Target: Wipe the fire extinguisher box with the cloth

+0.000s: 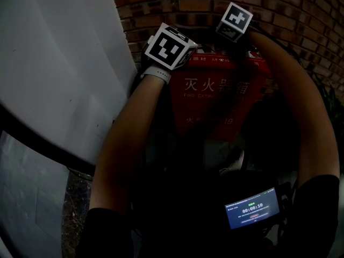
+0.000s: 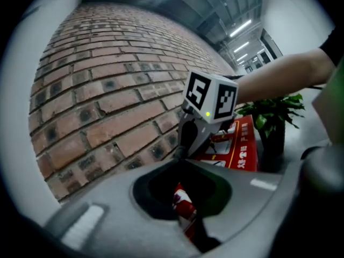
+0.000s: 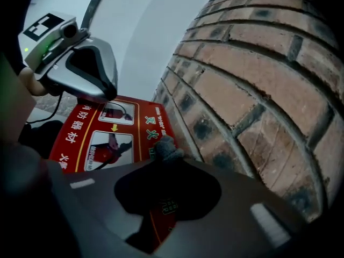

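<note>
Right tongs (image 3: 164, 158) tight on grey cloth (image 3: 167, 146), mostly hidden, above red box (image 3: 80, 138).

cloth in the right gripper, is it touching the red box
Cannot tell. The right gripper view shows the cloth overlapping the fire extinguisher box, but no plain contact or gap.

Head view: my forearms (image 1: 126, 144) and the marker cubes (image 1: 169, 46) cover the top of the fire extinguisher box (image 1: 215, 98), its lower half is lost in shadow, and the print on the small screen (image 1: 252, 207) is too small for me to read. Right gripper view: only a grey tuft of the cloth (image 3: 167, 147) shows above the closed tips of the right gripper (image 3: 166, 161), the rest hidden behind its body. Left gripper view: the body of the left gripper (image 2: 180, 164) covers the near part of the box.
</note>
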